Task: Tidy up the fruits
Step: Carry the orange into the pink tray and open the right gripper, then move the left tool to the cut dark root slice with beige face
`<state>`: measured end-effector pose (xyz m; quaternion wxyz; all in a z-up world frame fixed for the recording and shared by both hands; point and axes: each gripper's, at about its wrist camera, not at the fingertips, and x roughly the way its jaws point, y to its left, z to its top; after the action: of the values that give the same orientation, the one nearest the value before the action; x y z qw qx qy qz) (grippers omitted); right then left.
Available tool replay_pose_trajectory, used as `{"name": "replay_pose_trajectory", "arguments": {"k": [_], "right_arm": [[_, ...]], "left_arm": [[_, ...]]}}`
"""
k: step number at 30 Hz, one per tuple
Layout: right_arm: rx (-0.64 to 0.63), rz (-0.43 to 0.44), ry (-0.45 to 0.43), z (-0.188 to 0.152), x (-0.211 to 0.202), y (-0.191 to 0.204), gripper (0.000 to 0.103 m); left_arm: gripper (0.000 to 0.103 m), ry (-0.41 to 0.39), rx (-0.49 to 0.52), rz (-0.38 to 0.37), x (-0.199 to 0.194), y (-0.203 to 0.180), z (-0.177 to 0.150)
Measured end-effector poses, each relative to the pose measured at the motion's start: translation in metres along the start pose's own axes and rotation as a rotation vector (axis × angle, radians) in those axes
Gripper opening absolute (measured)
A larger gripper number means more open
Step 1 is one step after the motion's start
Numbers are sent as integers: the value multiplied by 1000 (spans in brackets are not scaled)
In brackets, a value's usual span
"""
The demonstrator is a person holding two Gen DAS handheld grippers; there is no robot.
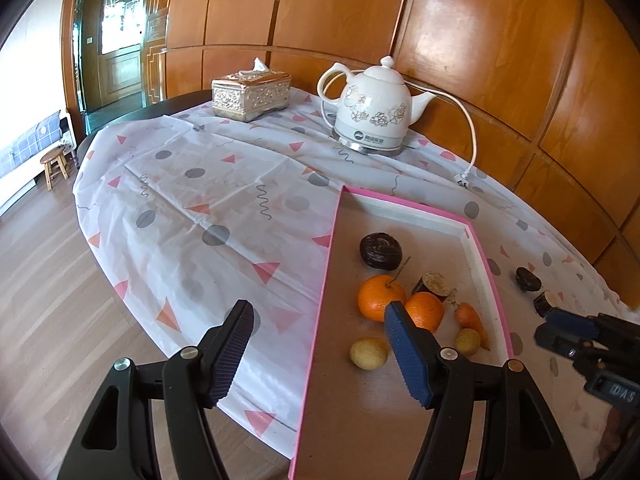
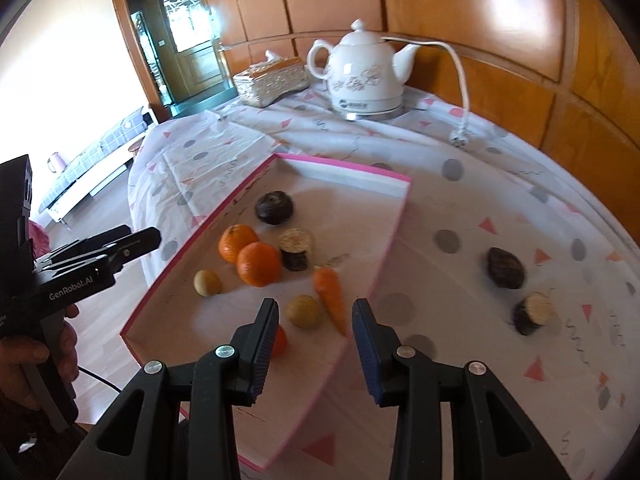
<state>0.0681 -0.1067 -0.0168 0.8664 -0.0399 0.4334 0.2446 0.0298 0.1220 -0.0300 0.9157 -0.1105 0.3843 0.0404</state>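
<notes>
While both tongs stand spread with nothing between their pads, the right gripper (image 2: 315, 344) hovers over the near end of the pink-rimmed tray (image 2: 256, 178), its jaws wide apart and empty, and the left gripper (image 1: 320, 354) hangs over the tray's left rim, equally open and empty. Just ahead of the right gripper lie a carrot (image 2: 331, 292), its long axis running away from the fingers and slightly leftward, and a small yellowish fruit (image 2: 305, 311); a partly hidden orange thing sits behind the left finger. Farther into the tray are two oranges (image 2: 258, 264), another pale round fruit (image 2: 207, 282), a cut dark piece (image 2: 296, 248) and a dark round fruit (image 2: 274, 207). What still lies outside is the point: a second dark fruit (image 2: 505, 268) and a second cut piece (image 2: 534, 314) rest on the patterned tablecloth (image 2: 460, 208), right of the tray and well apart from its rim. Both lie forward and to the right of the right gripper, clearly nearer to it than to the left, so that arm would probably swing rightward, the cut piece being closer.
</notes>
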Motion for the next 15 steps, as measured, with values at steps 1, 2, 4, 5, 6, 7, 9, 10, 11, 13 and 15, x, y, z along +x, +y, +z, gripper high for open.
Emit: {"name": "replay_pose_trajectory", "arguments": {"k": [1, 2, 4, 5, 6, 7, 9, 10, 11, 13, 15], "right_arm": [[4, -13, -5, -1, -3, -5, 39], [7, -25, -7, -2, -6, -9, 39], [15, -46, -9, -4, -11, -19, 39], [18, -56, -9, -5, -14, -24, 39], [23, -67, -8, -7, -17, -30, 39], [25, -76, -8, -8, -19, -34, 39], [30, -99, -8, -12, -24, -43, 39], [33, -113, -7, -15, -28, -48, 39], [38, -125, -7, -17, -30, -53, 39], [41, -148, -4, -22, -36, -63, 39], [39, -180, 3, -27, -41, -73, 39]], "left_arm": [[68, -1, 4, -2, -1, -1, 0], [68, -1, 7, -3, -1, -2, 0], [68, -2, 15, -4, -2, -5, 0], [68, -2, 18, -4, -2, -6, -1], [68, -2, 21, -6, -3, -7, -1], [68, -2, 26, -7, -3, -8, -1], [68, -2, 34, -8, -3, -11, -2], [68, -3, 39, -9, -4, -12, -2], [68, -3, 44, -10, -4, -14, -2], [68, -6, 55, -11, -5, -17, -2], [68, -8, 62, -12, -6, -19, -2]]}}
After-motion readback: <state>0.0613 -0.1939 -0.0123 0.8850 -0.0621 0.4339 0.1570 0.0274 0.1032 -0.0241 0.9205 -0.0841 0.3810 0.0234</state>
